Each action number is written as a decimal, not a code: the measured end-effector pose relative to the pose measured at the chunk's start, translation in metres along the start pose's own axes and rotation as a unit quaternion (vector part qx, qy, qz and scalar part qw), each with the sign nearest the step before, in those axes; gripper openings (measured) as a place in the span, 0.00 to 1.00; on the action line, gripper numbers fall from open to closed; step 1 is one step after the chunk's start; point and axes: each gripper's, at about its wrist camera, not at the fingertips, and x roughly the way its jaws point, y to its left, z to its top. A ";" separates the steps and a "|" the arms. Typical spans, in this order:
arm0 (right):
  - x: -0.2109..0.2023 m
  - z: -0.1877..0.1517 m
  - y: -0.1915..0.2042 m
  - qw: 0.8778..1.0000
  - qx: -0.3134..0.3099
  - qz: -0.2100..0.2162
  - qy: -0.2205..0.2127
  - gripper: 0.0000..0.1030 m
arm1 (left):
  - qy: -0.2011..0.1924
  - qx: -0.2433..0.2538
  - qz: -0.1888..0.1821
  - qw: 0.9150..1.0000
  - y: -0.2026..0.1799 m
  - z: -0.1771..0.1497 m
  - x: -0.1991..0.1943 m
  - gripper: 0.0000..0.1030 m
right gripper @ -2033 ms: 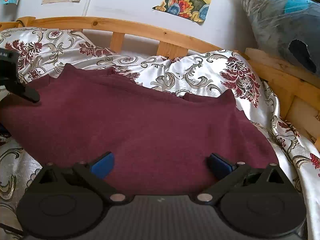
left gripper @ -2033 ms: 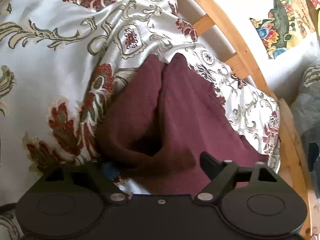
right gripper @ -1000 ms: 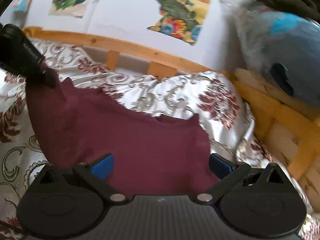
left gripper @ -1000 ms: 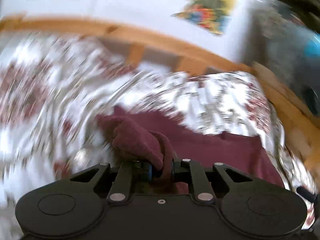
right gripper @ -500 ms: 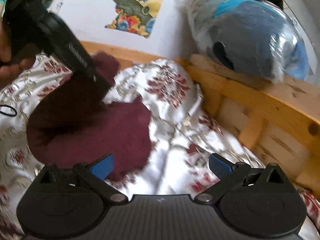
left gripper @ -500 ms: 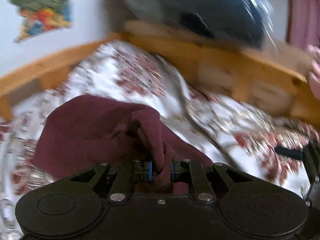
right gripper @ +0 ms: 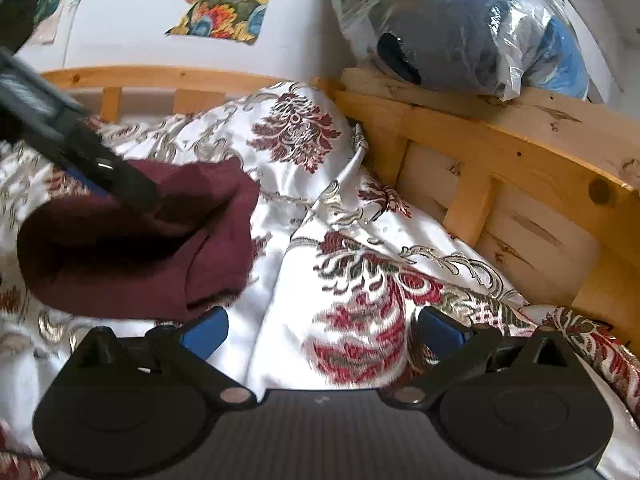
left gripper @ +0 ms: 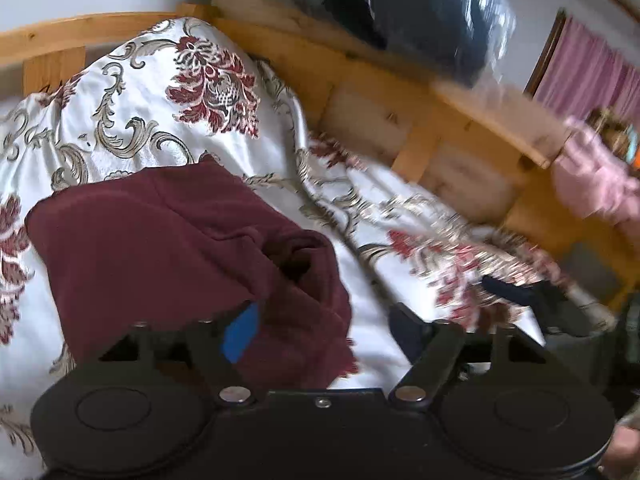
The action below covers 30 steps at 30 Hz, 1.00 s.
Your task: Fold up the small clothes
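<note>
The maroon garment (left gripper: 168, 248) lies doubled over at the left on the floral bedspread (left gripper: 160, 92). The left gripper (left gripper: 324, 324) hangs over it, fingers spread wide, gripping nothing. The right gripper (right gripper: 320, 330), equally spread and empty, hovers over bare bedspread further right. The loose top layer may slide off the slick fabric, spoiling the fold.

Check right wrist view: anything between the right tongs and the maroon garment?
Nothing but floral bedspread. The open right tongs hover just short of the maroon garment.

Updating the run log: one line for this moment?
left gripper: open, released | right gripper: open, empty | maroon garment: folded over on bedspread
</note>
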 end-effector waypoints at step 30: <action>0.127 0.100 0.017 0.976 0.122 0.170 0.057 0.06 | -0.008 -0.309 -0.039 0.950 0.144 -0.077 -0.007 0.88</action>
